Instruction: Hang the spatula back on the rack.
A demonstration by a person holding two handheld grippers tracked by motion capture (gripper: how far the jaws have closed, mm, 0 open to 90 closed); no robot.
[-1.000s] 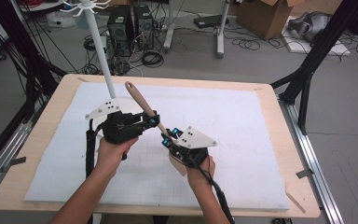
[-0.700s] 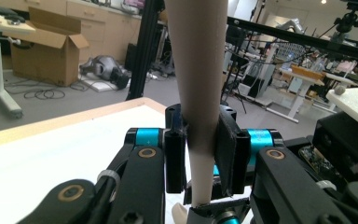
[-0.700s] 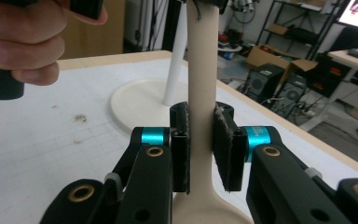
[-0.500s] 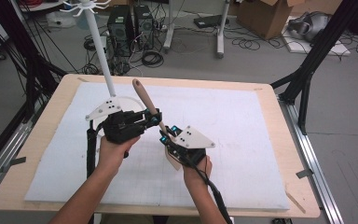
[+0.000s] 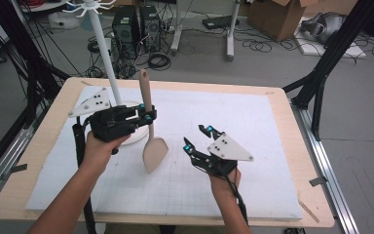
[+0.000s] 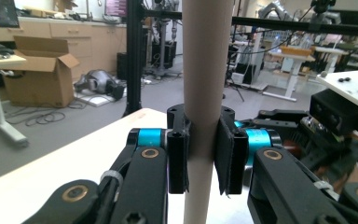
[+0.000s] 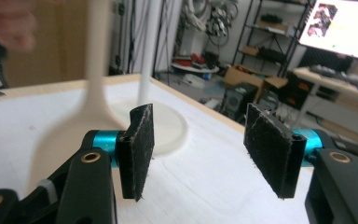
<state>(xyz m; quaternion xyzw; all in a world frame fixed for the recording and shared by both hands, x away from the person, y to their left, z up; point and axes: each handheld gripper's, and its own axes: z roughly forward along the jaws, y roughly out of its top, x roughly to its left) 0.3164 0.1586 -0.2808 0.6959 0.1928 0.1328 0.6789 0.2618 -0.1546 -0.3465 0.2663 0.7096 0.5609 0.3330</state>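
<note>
Spatula point(image 5: 148, 127), seemingly stiff and light, is hanging upright left of centre, the left gripper point(image 5: 148, 116) pinching its handle mid-length; the right gripper point(image 5: 198, 138) is waiting wide open, empty.

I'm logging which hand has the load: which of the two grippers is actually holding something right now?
The left gripper. Its jaws are shut on the handle of the wooden spatula, holding it upright, while the right gripper is open with nothing between its pads.

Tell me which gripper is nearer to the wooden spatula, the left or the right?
Left. The left gripper is shut on the wooden spatula at its handle. The right gripper is open, off to the blade's right, not touching it.
</note>
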